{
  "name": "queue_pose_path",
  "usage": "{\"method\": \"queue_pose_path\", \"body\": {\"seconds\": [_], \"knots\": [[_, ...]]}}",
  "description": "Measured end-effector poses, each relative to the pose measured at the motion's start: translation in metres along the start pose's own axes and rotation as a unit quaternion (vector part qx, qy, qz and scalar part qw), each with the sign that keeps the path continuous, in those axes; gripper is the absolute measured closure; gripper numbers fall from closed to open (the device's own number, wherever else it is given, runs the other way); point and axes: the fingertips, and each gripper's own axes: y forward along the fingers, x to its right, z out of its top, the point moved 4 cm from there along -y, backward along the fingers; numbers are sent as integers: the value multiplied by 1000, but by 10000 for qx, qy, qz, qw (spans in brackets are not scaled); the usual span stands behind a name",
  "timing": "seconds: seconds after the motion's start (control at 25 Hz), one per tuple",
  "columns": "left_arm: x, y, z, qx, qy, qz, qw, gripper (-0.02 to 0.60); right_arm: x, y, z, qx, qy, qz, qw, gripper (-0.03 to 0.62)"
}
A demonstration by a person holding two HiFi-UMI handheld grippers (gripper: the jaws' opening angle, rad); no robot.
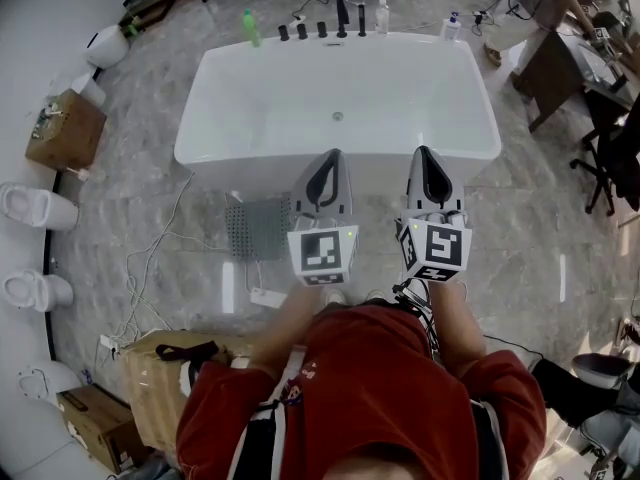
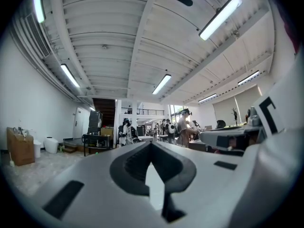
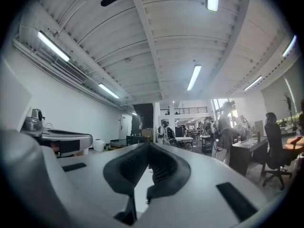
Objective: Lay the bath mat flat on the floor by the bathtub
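A grey dotted bath mat (image 1: 257,228) lies on the marble floor against the near side of the white bathtub (image 1: 250,118), just left of my left gripper. My left gripper (image 1: 332,156) and right gripper (image 1: 425,153) are held side by side, pointing level over the tub's near rim. Both are shut with nothing between their jaws. In the left gripper view the left gripper (image 2: 151,144) shows its jaws closed together against the room beyond. The right gripper view shows the right gripper (image 3: 148,147) the same way, also empty. Neither gripper touches the mat.
Taps and bottles (image 1: 250,26) line the tub's far rim. A white power strip (image 1: 266,297) and cables trail on the floor below the mat. Cardboard boxes (image 1: 150,373) stand near left, toilets (image 1: 28,208) along the left wall, a desk and a chair (image 1: 605,138) at right.
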Motion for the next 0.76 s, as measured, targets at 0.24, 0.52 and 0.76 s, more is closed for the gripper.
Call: {"method": "queue_pose_path", "body": {"seconds": [0.24,0.52,0.76], "knots": [[8,0,2,12,-27,-18,10000,568,4,-4,4,75,-90,-29,9999,583],[16,-6,-1,20,-39,-81,10000,568,2,-13,-2,39,-170,-25,9998,583],[27,-5,-2,0,-34,-92,10000,568,13,-20,-5,10,-180,-101,9998,583]]}}
